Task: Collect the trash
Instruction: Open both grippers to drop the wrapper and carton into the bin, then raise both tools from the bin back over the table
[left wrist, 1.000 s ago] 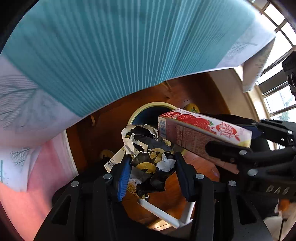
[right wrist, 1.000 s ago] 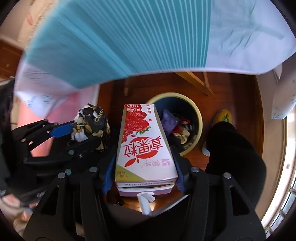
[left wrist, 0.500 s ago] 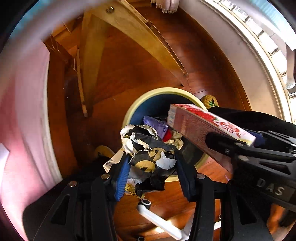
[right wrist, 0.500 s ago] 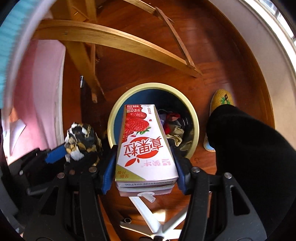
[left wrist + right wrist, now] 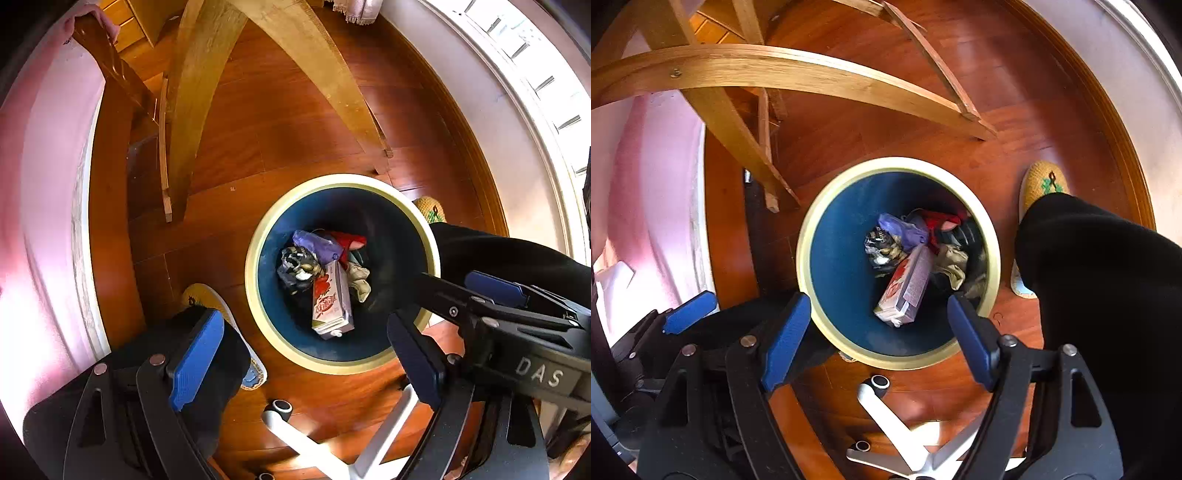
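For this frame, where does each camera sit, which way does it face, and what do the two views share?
Left wrist: on the left gripper, facing down into the bin; a dark trouser leg and the right gripper show at right.
Right wrist: on the right gripper, facing down over the same bin; the leg and left gripper's blue pad show.
Shared: the bin holding the juice carton, crumpled wrapper, chair base; both jaws opening, empty.

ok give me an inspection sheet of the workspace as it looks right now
Surface: wooden floor, bare around the bin.
Job's things: milk carton and crumpled wrapper lie inside the blue bin on other trash.
Clutter: yellow slipper beside the bin.
Grippers: left gripper and right gripper over the bin, jaws opening, nothing between them.
Cables: nothing seen.
Surroundings: wooden table legs, white chair base, a person's dark trouser leg.
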Demonstrator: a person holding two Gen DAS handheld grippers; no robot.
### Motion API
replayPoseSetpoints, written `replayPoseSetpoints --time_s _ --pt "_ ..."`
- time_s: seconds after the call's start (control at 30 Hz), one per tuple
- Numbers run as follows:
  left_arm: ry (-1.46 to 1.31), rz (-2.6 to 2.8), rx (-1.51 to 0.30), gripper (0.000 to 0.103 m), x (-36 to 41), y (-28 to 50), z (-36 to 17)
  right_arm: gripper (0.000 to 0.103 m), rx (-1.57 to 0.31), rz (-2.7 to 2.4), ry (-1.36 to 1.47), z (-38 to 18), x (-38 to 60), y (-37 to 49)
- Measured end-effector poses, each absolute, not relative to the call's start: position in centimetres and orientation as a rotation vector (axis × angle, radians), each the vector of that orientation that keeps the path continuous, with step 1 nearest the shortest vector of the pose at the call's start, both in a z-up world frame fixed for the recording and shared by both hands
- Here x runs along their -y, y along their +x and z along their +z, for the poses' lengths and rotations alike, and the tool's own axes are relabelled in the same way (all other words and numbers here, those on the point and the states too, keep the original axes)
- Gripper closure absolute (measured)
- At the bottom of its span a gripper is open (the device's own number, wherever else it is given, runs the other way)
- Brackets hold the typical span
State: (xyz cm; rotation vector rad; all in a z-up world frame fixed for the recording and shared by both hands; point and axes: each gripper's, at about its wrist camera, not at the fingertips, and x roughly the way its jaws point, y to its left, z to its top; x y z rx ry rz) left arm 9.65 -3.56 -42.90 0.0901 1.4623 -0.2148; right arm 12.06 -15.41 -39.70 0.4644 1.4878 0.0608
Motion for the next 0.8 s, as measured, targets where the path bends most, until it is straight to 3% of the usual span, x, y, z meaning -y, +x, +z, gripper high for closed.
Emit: replayPoseSetpoints --time_s 0.5,0.8 --pt "0.059 -0.234 -1.459 0.012 3.2 9.2 -42.0 0.028 -1.462 0.034 0.417 -39.3 15.7 12.0" --pt "0.068 -0.276 -1.438 0.012 3.3 7.4 -38.8 0.028 -1.422 0.065 0.346 -34.8 15.3 10.9"
